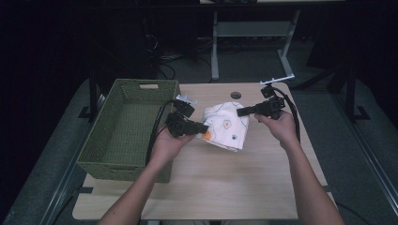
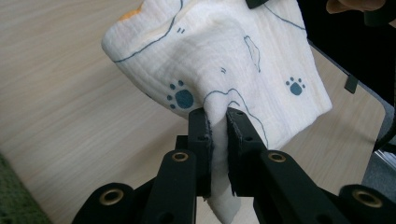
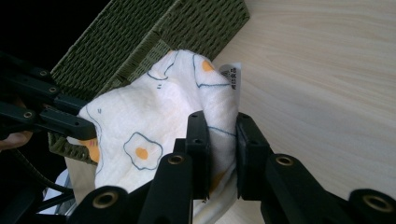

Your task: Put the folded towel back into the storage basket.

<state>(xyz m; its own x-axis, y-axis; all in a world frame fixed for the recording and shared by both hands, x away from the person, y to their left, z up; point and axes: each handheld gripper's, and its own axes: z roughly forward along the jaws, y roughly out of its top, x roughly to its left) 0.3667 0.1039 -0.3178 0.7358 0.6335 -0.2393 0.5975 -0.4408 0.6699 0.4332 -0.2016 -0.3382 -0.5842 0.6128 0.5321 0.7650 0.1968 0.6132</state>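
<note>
A white cloth (image 1: pixel 226 125) printed with fried eggs and blue paw marks is hanging between two hand-held grippers, lifted just off the wooden table (image 1: pixel 211 187). Taking the green woven basket (image 1: pixel 126 131) as the landmark, the cloth is sitting just to its right, close to the basket's near right corner, with its lower edge drooping toward the table top.

The left gripper (image 1: pixel 202 127) is reaching in from the basket side and is pinching the cloth's left edge. In the left gripper view its jaws are closed tight on a bunched fold of the cloth (image 2: pixel 219 70), with a tail of fabric poking out below the pads.

The right gripper (image 1: pixel 240 112) is coming in from the side away from the basket and is gripping the cloth's upper right part. In the right gripper view its jaws are clamped on a gathered edge of the cloth (image 3: pixel 140 126), a small printed label (image 3: pixel 231 74) is sticking up just above them, and the basket (image 3: pixel 154 32) is lying right behind the cloth.

Both of the person's forearms are stretching across the table, the left one passing beside the basket's right wall.
</note>
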